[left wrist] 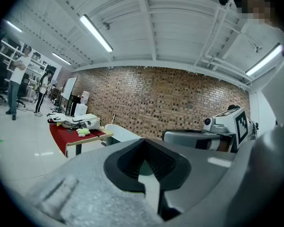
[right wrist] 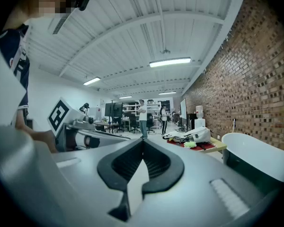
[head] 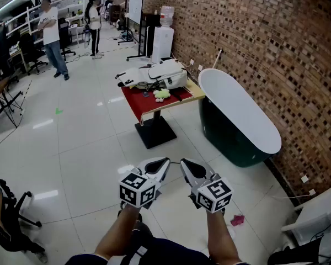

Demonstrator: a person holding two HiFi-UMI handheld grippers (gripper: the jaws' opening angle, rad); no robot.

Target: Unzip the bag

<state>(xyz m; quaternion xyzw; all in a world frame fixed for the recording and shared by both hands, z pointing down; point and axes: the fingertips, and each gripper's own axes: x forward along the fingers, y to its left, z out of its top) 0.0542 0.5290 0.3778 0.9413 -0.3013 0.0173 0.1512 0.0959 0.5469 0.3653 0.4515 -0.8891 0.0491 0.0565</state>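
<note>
Though facing counter (head: 142,102), nothing started: white bag (head: 165,74) well apart, untouched; left claw (head: 163,163), right claw (head: 185,164) pressed together, empty; approach, unzipping left.

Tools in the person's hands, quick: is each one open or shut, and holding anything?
Left tool: shut, holding nothing.
Right tool: shut, holding nothing.

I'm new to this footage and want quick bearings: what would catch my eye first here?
The left gripper and right gripper, both shut and empty, sit low in the head view above the tiled floor. Farther off, a white bag lies on a red-topped table, with a bathtub beside it along the brick wall.
</note>
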